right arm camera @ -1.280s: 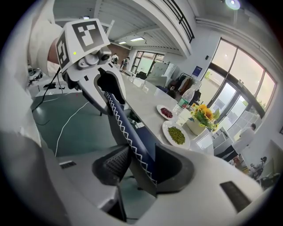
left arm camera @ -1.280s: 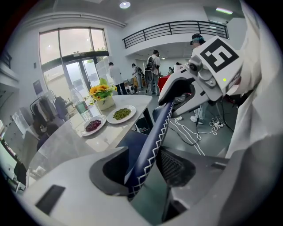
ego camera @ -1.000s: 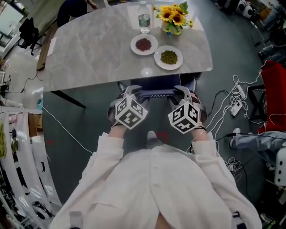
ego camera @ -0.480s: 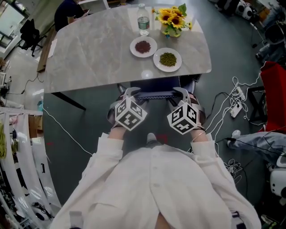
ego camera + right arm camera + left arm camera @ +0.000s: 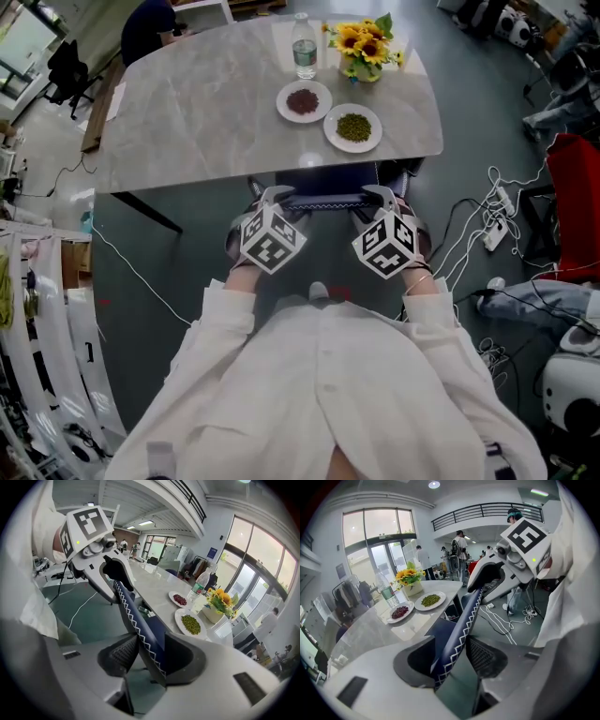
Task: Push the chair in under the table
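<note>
The left tongs (image 5: 270, 195) and right tongs (image 5: 382, 195) each clamp the chair (image 5: 324, 200) back's top edge, spaced apart for a straight push; its seat lies mostly under the table (image 5: 206, 112).

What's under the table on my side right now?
The chair seat runs under the table edge. Its backrest sticks out, clamped by the left gripper and right gripper. The table hides the seat's far part and the legs.
</note>
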Demonstrator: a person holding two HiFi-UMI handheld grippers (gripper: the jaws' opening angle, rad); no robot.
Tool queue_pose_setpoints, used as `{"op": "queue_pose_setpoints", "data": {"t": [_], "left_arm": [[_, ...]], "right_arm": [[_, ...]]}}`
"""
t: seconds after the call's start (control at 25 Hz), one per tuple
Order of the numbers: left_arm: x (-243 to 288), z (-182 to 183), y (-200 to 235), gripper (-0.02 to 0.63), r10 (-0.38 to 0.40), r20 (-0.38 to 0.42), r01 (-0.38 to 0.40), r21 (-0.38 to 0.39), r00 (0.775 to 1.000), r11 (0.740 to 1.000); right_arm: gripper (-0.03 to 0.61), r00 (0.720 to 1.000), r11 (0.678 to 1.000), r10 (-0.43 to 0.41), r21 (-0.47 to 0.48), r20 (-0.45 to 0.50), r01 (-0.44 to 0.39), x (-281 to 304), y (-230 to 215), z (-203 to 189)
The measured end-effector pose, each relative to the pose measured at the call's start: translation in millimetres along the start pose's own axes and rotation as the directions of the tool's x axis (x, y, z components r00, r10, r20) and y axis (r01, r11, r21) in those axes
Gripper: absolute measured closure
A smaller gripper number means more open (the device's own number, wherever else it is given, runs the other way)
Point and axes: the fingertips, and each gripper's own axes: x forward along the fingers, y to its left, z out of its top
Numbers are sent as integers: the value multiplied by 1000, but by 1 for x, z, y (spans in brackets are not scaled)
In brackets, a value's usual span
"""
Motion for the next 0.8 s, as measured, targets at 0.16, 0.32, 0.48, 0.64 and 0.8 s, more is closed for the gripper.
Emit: {"op": "queue_pose_setpoints", "data": {"t": [0.16,0.32,0.48,0.64,0.8], "left_arm": [[-5,0,-3,419,14,-3,-14,-14,1000,1000],[-13,2,-4,419,4,35,-1,-87,999,996],[-23,9,-2,419,0,91,14,-146,996,989],[-42,22,-7,419,-16,156,43,-169,988,985],[-72,36,-18,419,-44,233,89,-186,971,979]], "right_arm": [[411,1000,1000,18,16,-12,-17,-3,3,0],[411,1000,1000,17,20,-24,-17,-7,6,1],[411,1000,999,14,47,26,-15,-23,9,12],[411,997,995,-13,98,77,5,-44,12,24],[413,985,982,-49,186,163,18,-69,17,43]]}}
